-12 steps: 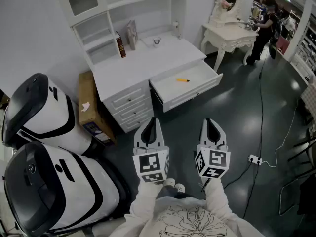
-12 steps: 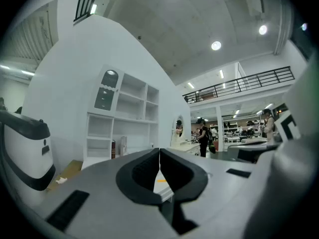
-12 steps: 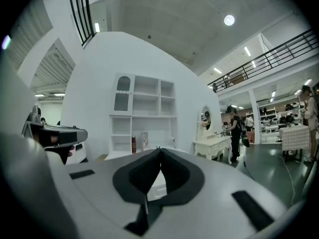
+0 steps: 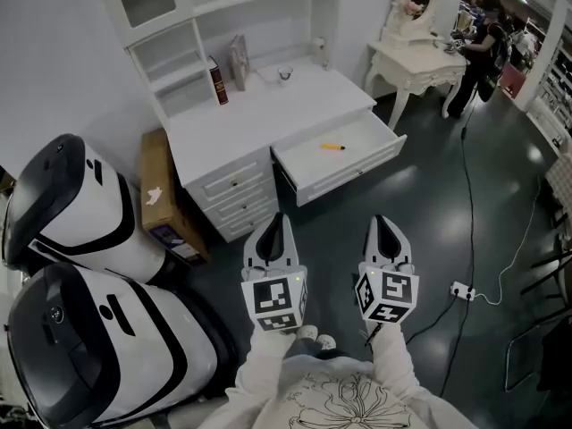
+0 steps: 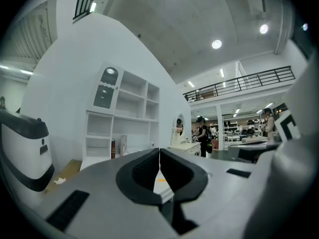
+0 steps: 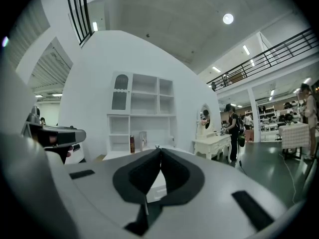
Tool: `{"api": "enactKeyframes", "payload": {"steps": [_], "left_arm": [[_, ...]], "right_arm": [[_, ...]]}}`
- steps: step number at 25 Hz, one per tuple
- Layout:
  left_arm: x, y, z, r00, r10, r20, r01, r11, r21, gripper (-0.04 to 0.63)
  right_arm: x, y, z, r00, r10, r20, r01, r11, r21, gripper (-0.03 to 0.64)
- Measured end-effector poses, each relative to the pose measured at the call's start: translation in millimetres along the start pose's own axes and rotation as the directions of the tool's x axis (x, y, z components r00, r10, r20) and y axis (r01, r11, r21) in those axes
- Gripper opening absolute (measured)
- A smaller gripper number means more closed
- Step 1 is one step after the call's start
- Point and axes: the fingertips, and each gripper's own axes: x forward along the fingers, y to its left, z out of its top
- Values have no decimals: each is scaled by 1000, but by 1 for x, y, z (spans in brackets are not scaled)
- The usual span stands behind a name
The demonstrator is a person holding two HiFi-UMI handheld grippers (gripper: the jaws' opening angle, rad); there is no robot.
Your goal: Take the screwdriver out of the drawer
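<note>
A small yellow-handled screwdriver [image 4: 332, 146] lies in the pulled-out white drawer [image 4: 375, 161] of the white desk [image 4: 259, 110]. A sliver of the screwdriver [image 5: 160, 180] shows through the left gripper's jaws. My left gripper [image 4: 276, 216] and right gripper [image 4: 382, 218] hover side by side well short of the drawer, both pointing level toward the desk. Both are shut with nothing between their tips, as seen on the left gripper [image 5: 159, 150] and the right gripper [image 6: 160, 149].
Two large white-and-black machines [image 4: 76, 266] stand at the left. A cardboard box [image 4: 161, 195] leans beside the desk. A book [image 4: 218, 81] and a cup [image 4: 284, 75] sit on the desk. A white dressing table [image 4: 413, 61] with a person [image 4: 475, 52] stands at the right. A cable and power strip [image 4: 460, 289] lie on the dark floor.
</note>
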Motion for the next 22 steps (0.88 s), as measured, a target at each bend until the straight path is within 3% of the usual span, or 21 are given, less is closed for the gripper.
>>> {"api": "enactKeyframes", "payload": {"steps": [13, 22], "left_arm": [[38, 27, -19, 999, -2, -34, 2, 1000, -6, 8], [86, 36, -34, 997, 17, -76, -17, 1000, -2, 8]], "right_arm": [[40, 16, -13, 1000, 5, -9, -5, 1000, -3, 3], [89, 3, -26, 999, 12, -40, -12, 1000, 6, 3]]}}
